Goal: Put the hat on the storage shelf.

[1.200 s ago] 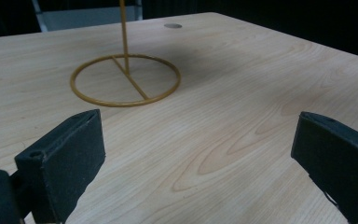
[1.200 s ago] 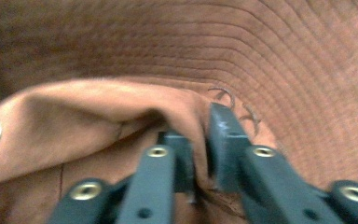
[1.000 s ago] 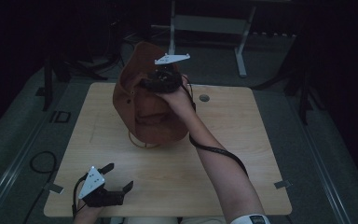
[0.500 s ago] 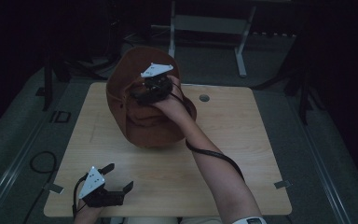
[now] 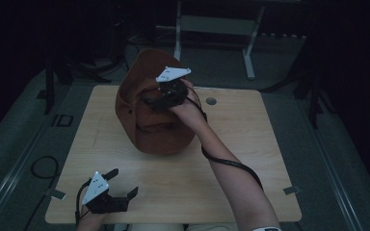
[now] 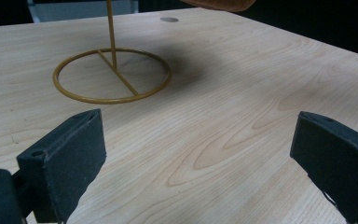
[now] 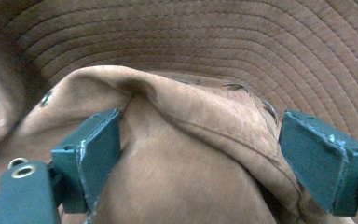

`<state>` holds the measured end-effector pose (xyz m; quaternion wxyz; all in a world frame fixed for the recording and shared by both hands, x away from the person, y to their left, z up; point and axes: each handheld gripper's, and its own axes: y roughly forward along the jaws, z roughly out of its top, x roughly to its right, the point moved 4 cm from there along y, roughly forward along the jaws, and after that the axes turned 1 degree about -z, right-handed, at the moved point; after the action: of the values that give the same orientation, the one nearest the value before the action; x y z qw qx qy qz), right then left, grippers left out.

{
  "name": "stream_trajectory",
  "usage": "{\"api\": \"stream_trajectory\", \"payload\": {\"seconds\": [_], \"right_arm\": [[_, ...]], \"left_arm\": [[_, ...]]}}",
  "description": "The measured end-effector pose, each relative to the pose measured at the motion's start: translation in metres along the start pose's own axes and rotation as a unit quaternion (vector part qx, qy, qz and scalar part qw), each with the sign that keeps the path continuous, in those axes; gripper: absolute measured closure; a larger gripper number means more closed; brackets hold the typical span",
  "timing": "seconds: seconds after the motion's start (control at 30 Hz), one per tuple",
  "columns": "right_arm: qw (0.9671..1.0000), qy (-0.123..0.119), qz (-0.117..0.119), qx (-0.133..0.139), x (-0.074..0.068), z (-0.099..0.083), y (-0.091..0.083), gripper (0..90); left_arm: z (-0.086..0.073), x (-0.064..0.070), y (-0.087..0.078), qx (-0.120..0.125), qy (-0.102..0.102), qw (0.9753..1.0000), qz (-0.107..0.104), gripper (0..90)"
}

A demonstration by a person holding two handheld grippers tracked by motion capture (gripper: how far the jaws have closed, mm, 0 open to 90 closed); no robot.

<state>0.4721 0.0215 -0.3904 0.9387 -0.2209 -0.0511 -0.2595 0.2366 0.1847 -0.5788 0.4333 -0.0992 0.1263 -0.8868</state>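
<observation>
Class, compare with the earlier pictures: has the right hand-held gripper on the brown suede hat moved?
Yes. The right hand-held gripper has shifted left, away from the round hole in the wooden table.

Light wooden table (image 5: 250,159) set on grey floor (image 5: 24,139), round hole (image 5: 211,101) seen near far edge, metal frame (image 5: 217,24) placed beyond.

No legible text, label, brand, number or sign in any view; checked brown suede hat (image 5: 154,120), wooden tabletop (image 5: 250,159), gold wire stand (image 6: 112,77): all unmarked
</observation>
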Motion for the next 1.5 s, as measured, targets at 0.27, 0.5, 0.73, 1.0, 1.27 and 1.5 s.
{"api": "stream_trajectory", "payload": {"seconds": [0.27, 0.5, 0.73, 1.0, 1.27, 1.5], "right_arm": [[0.9997, 0.010, -0.003, 0.022, 0.001, -0.005, -0.023, 13.3], [0.9997, 0.012, 0.002, 0.022, -0.002, -0.018, -0.039, 13.5], [0.9995, 0.023, 0.010, 0.018, -0.003, -0.035, -0.055, 13.5], [0.9993, 0.030, 0.010, 0.018, -0.002, -0.056, -0.080, 13.6], [0.9984, 0.051, 0.021, 0.017, -0.008, -0.088, -0.104, 13.7], [0.9972, 0.070, 0.025, 0.009, -0.014, -0.117, -0.119, 13.9]], "left_arm": [[-0.001, -0.001, 0.000, 0.001, -0.001, 1.0000, 0.003, 3.7], [-0.001, -0.001, 0.001, -0.001, 0.002, 1.0000, 0.005, 3.7], [-0.002, 0.000, 0.003, -0.003, 0.001, 1.0000, 0.004, 3.7], [-0.003, 0.000, 0.004, -0.004, -0.001, 1.0000, 0.004, 3.7], [-0.004, 0.000, 0.005, -0.006, -0.001, 1.0000, 0.005, 3.6], [-0.004, 0.001, 0.006, -0.006, -0.001, 1.0000, 0.006, 3.6]]}}
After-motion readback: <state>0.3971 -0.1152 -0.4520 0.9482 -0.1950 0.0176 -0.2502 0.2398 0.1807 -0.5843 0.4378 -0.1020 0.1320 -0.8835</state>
